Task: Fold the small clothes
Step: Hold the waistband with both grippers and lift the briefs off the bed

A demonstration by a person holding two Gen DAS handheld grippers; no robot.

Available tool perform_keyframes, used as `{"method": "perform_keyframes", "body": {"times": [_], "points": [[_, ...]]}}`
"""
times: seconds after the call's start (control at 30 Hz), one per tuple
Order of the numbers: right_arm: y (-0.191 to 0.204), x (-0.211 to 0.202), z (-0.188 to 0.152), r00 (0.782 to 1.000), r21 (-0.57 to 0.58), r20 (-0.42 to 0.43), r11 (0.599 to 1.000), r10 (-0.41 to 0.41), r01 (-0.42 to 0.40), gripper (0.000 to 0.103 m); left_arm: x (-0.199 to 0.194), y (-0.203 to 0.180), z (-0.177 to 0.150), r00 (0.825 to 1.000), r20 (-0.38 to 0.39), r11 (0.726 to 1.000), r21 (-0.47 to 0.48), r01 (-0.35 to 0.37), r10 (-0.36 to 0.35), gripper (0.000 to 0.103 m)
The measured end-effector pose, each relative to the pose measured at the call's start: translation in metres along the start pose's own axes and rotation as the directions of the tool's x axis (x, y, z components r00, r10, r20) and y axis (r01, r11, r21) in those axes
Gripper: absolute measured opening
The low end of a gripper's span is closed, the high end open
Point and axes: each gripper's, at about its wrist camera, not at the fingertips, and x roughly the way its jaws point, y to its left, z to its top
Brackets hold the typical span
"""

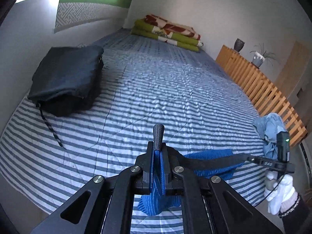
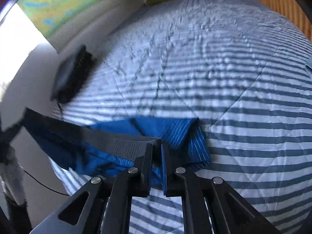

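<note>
A small blue pinstriped garment [image 1: 212, 156] with a grey elastic waistband [image 1: 214, 161] hangs stretched just above the striped bed. My left gripper [image 1: 158, 146] is shut on one end of it, and blue cloth shows between its fingers. The waistband runs right to my right gripper [image 1: 251, 158], held by a white-gloved hand [image 1: 278, 191]. In the right wrist view, my right gripper [image 2: 157, 148] is shut on the waistband [image 2: 120, 144], with the blue garment [image 2: 175, 134] folded over beneath it. The far left of that view is blurred.
The striped quilt [image 1: 156, 89] covers the bed. A black bag [image 1: 68, 78] with a loose cord lies at the left. Folded green and red blankets [image 1: 167, 32] sit at the far end. A crumpled light blue garment [image 1: 270, 128] lies by the wooden slatted rail [image 1: 259, 85].
</note>
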Motion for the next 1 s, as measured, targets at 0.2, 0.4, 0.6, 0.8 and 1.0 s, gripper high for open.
{"method": "perform_keyframes", "body": {"times": [0.2, 0.4, 0.6, 0.8, 1.0], "points": [[0.007, -0.082, 0.005, 0.983, 0.008, 0.181, 1.000, 0.004, -0.006, 0.004, -0.043, -0.023, 0.011, 0.996, 0.079, 0.998, 0.059, 0.032, -0.036, 0.005], [0.045, -0.218, -0.011, 0.902, -0.093, 0.431, 0.996, 0.038, 0.003, 0.004, -0.134, -0.040, 0.020, 0.962, 0.231, 0.988, 0.091, 0.126, -0.144, 0.005], [0.072, -0.290, -0.024, 0.843, -0.125, 0.533, 0.992, 0.071, -0.004, 0.004, -0.182, -0.052, 0.023, 0.933, 0.300, 0.978, 0.123, 0.169, -0.199, 0.005], [0.039, -0.239, -0.021, 0.903, -0.040, 0.430, 0.999, 0.008, 0.010, 0.004, -0.101, -0.054, 0.033, 0.981, 0.156, 0.990, 0.106, 0.095, -0.111, 0.005], [-0.042, -0.105, 0.003, 0.963, 0.128, 0.197, 0.979, -0.182, 0.159, 0.004, 0.079, -0.044, 0.019, 0.994, -0.112, 1.000, 0.015, -0.005, 0.007, 0.005]]}}
